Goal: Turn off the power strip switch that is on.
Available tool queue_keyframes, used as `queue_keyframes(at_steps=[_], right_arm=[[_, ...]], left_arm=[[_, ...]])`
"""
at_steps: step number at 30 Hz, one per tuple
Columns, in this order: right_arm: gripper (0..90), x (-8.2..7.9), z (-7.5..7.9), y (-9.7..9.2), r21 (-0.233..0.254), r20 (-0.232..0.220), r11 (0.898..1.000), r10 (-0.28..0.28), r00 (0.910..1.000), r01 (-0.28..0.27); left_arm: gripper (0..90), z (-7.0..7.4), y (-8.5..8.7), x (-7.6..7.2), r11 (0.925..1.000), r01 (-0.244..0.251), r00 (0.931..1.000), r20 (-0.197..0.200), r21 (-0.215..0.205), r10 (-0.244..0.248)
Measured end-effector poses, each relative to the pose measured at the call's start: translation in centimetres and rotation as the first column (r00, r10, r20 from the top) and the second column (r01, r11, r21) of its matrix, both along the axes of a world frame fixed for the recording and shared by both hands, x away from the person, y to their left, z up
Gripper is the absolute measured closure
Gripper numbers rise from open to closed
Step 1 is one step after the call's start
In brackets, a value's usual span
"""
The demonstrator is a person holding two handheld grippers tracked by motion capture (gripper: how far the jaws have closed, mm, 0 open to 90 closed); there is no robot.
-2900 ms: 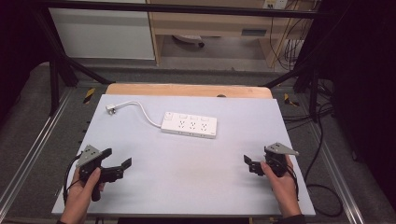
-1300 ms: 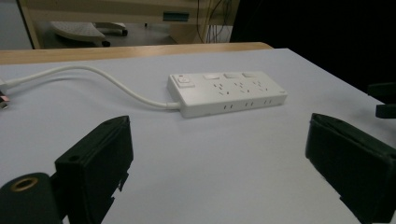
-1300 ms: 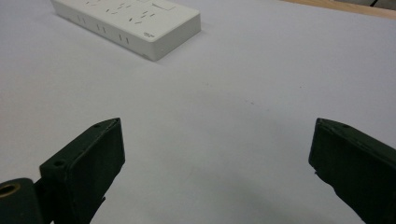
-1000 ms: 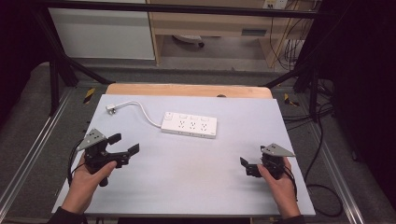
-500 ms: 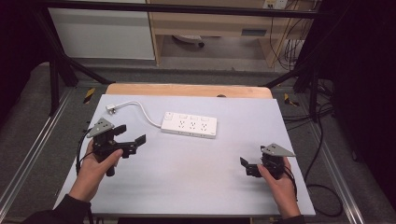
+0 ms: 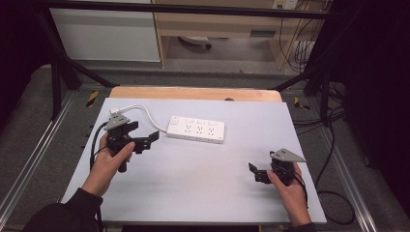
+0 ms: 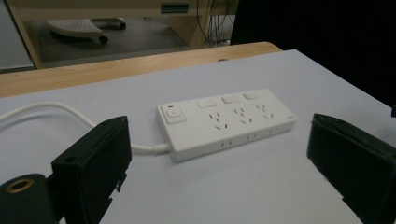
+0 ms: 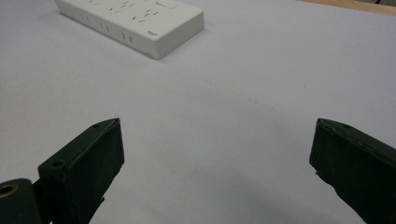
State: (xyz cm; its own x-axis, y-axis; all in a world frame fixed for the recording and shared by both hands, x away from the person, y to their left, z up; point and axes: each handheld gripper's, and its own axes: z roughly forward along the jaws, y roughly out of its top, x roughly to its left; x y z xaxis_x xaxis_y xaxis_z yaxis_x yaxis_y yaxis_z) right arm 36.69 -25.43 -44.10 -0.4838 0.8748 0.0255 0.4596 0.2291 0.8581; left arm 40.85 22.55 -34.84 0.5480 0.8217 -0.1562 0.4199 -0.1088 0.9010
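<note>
White power strip (image 7: 224, 122) is lying just ahead of your left gripper (image 6: 145, 140), between its wide-apart jaws, so you are lining up to grab it. Your right gripper (image 6: 258, 173) is waiting far off, jaws apart, holding nothing.

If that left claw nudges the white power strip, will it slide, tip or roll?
The power strip lies flat and long on the smooth table, so it would probably slide or pivot, not tip or roll. Its casing looks rigid, likely light. The white cord curves loosely, so it may drag and turn the strip.
</note>
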Motion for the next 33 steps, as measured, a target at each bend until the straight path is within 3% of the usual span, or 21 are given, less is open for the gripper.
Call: queue_keyframes(at_steps=[13,19,33], right_arm=[[3.4,0.0,0.0,0.0,0.006,0.006,1.000,-0.002,1.0000,0.002],[3.5,-0.1,0.0,0.0,0.001,0.001,1.000,-0.003,1.0000,0.003],[3.5,-0.1,0.1,-0.1,0.015,0.002,1.000,0.000,1.0000,0.000]], left_arm=[[6.7,0.6,-1.9,1.3,0.9997,0.015,0.9997,0.019,0.021,-0.015],[6.6,1.0,-2.4,2.3,0.9997,-0.019,0.9998,0.010,0.012,0.019],[7.2,1.1,-3.5,4.4,0.9993,-0.025,0.9997,0.004,0.028,0.025]])
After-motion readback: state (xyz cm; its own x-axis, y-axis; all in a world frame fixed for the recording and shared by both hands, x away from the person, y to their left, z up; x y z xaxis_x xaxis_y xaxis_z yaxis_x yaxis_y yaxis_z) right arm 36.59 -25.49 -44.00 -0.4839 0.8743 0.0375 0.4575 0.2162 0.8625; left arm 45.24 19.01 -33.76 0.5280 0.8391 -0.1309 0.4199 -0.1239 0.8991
